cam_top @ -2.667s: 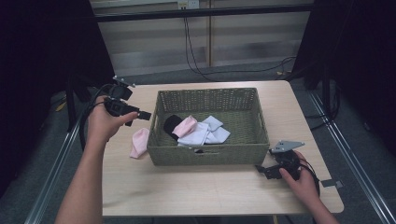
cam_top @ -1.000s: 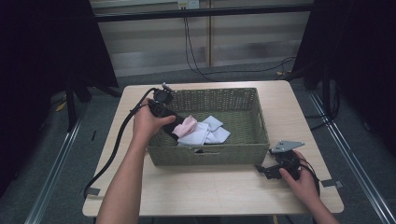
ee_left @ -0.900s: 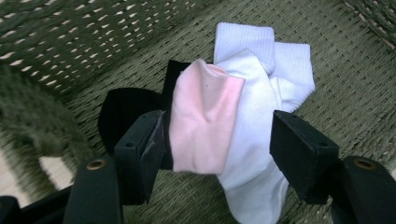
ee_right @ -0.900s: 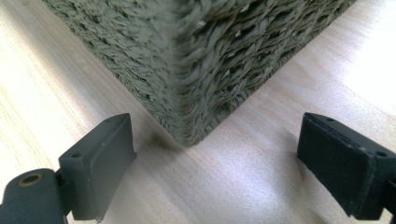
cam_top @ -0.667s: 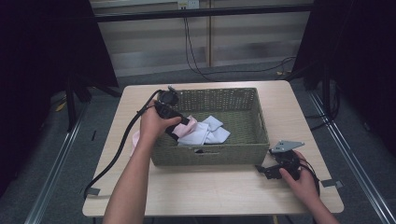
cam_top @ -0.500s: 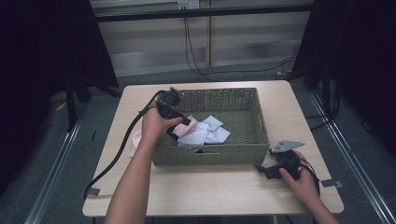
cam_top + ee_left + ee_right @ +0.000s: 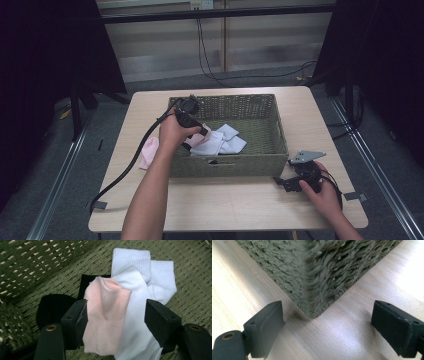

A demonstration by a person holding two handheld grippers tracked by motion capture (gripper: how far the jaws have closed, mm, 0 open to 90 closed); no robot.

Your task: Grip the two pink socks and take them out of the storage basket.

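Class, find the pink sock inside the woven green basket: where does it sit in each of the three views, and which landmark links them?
High view: the pink sock lies in the woven green basket, left part, under the left gripper.
Left gripper view: centre, between the open jaws, on a white sock.
Right gripper view: hidden behind the basket's outer corner.
Shared landmark: the basket.

Basket (image 7: 260,159) showing rough, matt olive wicker weave. Pink sock (image 7: 106,315) looking like soft fine-knit cloth; white socks (image 7: 152,277) showing ribbed knit cloth. Table (image 7: 242,295) showing smooth pale wood-grain with slight sheen. Left gripper (image 7: 116,320) fingers (image 7: 75,317) looking like matt black plastic.
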